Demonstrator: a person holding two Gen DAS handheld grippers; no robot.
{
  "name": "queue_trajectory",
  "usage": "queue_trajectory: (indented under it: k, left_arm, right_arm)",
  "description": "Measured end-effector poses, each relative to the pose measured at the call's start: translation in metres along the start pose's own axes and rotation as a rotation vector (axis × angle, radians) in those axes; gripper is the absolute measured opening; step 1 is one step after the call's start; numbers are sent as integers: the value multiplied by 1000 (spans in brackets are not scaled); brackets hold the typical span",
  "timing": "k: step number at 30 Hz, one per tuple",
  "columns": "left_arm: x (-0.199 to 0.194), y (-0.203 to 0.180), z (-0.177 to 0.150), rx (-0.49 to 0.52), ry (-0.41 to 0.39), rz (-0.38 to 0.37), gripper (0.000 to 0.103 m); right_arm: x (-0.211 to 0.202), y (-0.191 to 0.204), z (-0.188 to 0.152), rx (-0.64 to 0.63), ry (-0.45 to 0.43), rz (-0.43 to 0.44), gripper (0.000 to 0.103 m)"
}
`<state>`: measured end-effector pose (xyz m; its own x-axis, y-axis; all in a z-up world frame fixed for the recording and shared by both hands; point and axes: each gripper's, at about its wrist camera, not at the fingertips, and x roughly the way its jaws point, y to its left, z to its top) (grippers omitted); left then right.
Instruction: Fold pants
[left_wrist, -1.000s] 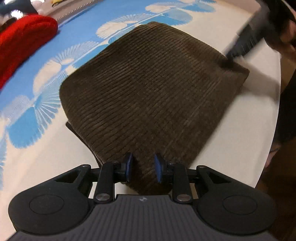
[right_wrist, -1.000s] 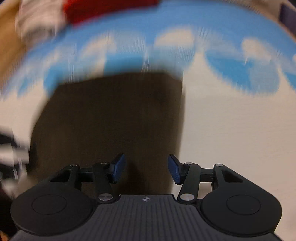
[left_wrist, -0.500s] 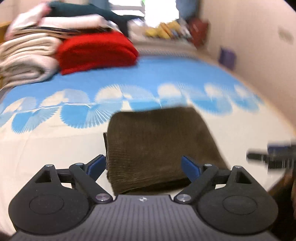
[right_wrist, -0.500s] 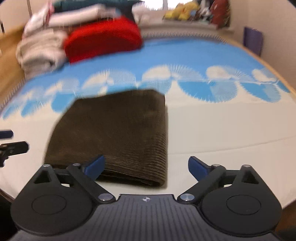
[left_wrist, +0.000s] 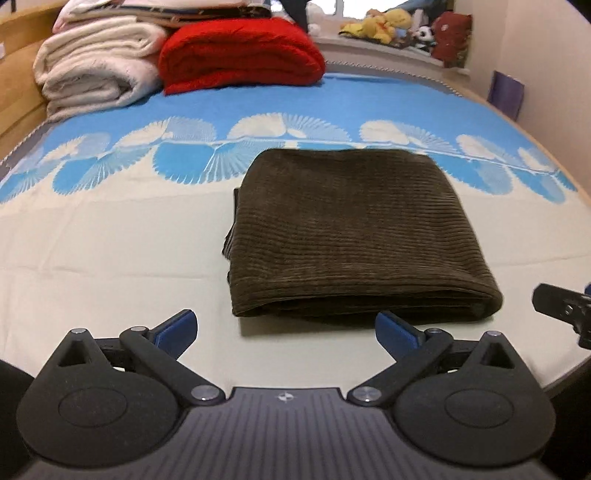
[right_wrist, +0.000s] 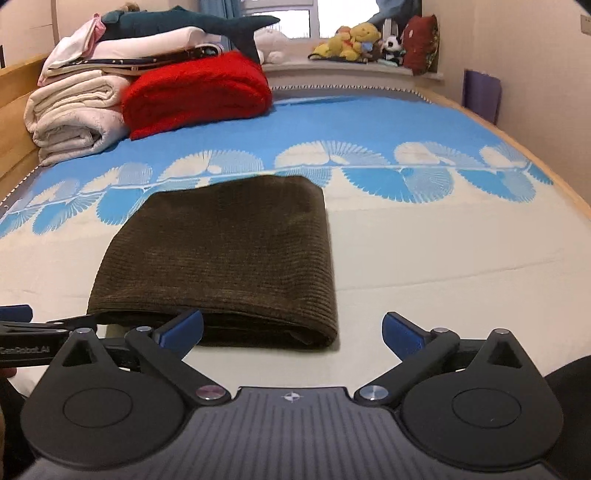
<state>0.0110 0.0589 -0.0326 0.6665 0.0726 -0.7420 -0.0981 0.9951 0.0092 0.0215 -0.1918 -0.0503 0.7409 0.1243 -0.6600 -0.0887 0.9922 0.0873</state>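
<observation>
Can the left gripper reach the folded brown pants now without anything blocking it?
Probably yes. The left gripper is opening, nothing between its jaws, and only bare bedspread lies before the pants.

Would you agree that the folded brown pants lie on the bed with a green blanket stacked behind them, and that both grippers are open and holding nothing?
Not quite: the blanket behind the folded brown pants is red, not green, as the right wrist view shows. The rest stands: the pants lie on the bed, and the left gripper and right gripper hold nothing, their jaws still opening.
</observation>
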Motion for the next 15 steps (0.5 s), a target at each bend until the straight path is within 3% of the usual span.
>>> queue_trajectory:
  k: [15]
  left_arm:
    - [19, 5, 1, 5, 0, 11, 103]
  right_arm:
    - [18, 10, 1, -5, 41, 33, 102]
